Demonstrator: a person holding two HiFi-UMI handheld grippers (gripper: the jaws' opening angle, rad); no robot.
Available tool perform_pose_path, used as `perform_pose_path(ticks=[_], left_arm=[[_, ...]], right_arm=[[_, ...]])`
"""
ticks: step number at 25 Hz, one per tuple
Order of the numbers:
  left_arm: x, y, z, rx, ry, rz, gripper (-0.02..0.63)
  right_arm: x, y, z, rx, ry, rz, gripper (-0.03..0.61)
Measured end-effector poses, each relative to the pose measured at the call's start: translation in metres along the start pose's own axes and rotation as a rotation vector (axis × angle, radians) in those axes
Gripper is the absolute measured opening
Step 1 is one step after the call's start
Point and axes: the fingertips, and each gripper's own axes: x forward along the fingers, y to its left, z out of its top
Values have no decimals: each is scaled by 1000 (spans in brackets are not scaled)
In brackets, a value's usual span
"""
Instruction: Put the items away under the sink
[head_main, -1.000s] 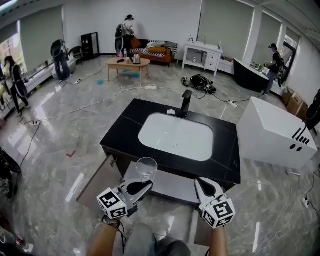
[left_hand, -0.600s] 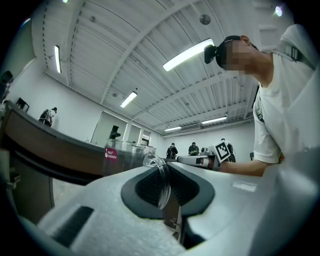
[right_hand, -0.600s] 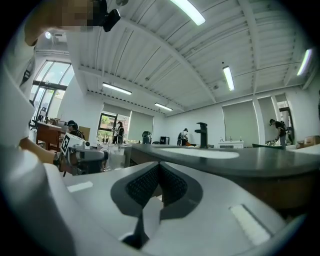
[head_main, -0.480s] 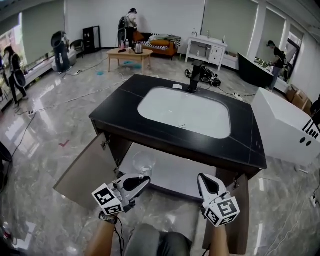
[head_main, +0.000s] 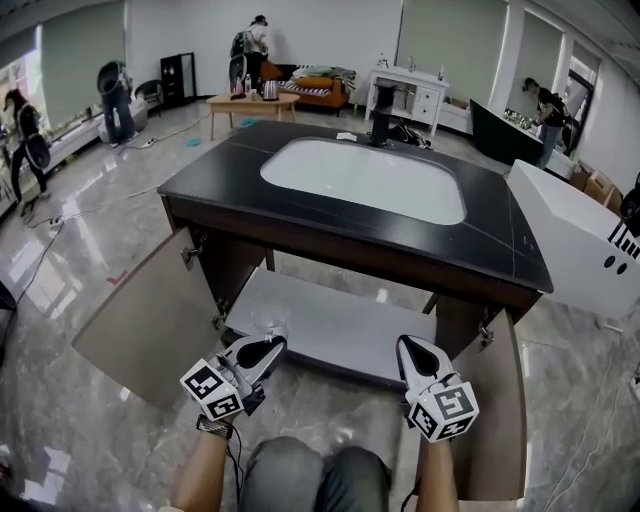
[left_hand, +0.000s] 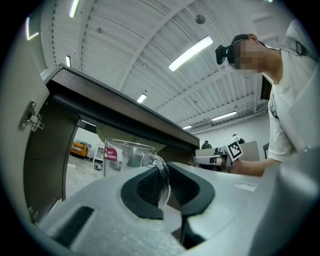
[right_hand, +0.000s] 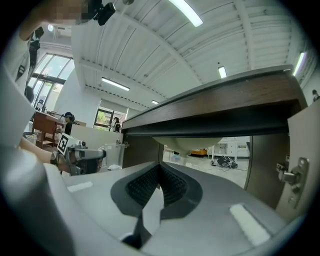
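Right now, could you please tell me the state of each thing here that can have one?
Glass: upright, looks empty, held by its handle.
Left gripper: shut on the glass handle.
Right gripper: shut, nothing between its jaws.
Left cabinet door: open.
Right cabinet door: open.
Sink: empty.

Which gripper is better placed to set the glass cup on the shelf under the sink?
Left. The left gripper holds the glass cup by its handle, just at the front edge of the open cabinet's shelf. The right gripper is shut and empty.
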Motion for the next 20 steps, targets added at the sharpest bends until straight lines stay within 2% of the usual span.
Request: perform_pose_path(ticks=[6, 12, 16, 20], left_arm=[[8, 9, -22, 4, -13, 8, 23], [25, 47, -61, -2, 0, 69, 23], [36, 82, -102, -27, 31, 116, 25], [54, 105, -144, -36, 93, 115, 23]], right_arm=[[-10, -7, -17, -12, 14, -28, 8], [-9, -12, -44, 5, 23, -51, 8], [-5, -6, -64, 5, 47, -39, 8], [-4, -4, -89, 18, 85, -52, 8]])
